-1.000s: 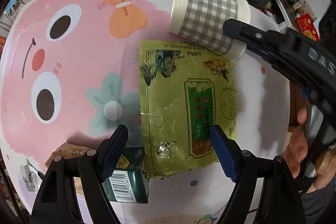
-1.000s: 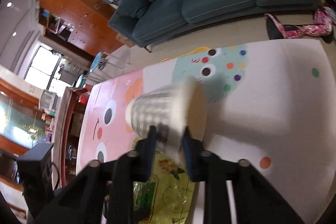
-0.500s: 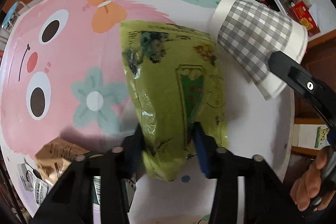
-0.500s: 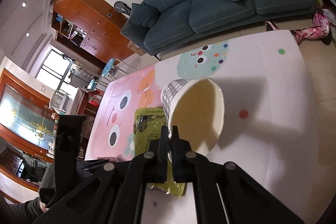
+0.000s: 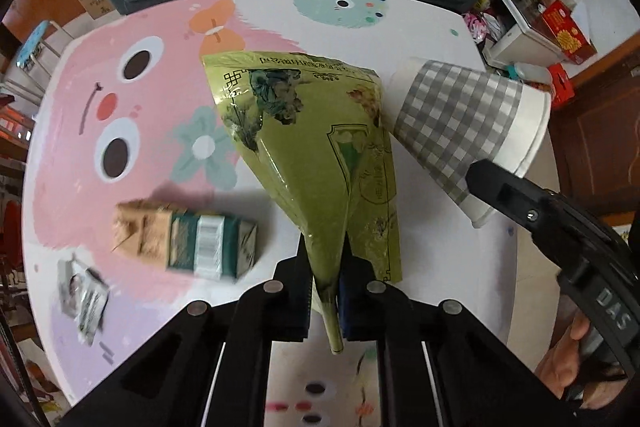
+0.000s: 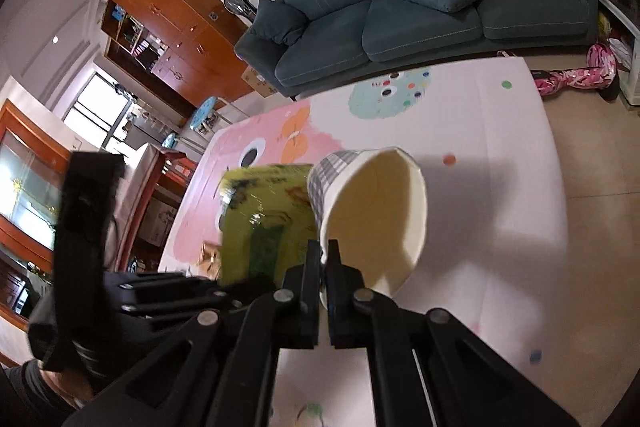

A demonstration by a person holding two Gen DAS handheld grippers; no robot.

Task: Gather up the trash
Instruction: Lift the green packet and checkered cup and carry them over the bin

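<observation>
Two hand-held tools above a surface [image 5: 460, 259] covered with a cartoon-printed cloth, pink face to one side and white ground to the other.

Left tool [image 5: 325, 291]: jaws pressed together on the lower end of a green foil packet [image 5: 312, 147], which is pinched into a narrow fold between the pads and fans out wide toward its far edge. The packet hangs clear of the cloth along most of its length; its tip pokes out behind the pads.

Right tool [image 6: 324, 259]: jaws pressed together on the rim of a grey-and-white checked paper cup [image 6: 376, 219], one pad inside the mouth and one outside. The cup is tilted with its open mouth toward the right wrist camera, its base pointing away and held off the surface. In the left wrist view the cup [image 5: 472, 131] sits just beside the packet, their edges meeting or nearly so.

Remaining on the cloth: a crumpled brown-and-green carton [image 5: 184, 239] on the pink area, blurred, and a small crushed wrapper [image 5: 84, 295] nearer the edge.

Background: a dark teal sofa [image 6: 420, 11] beyond the surface, wooden cabinets [image 6: 168, 27] to one side. A person's hand [image 5: 576, 359] grips the right tool's handle.
</observation>
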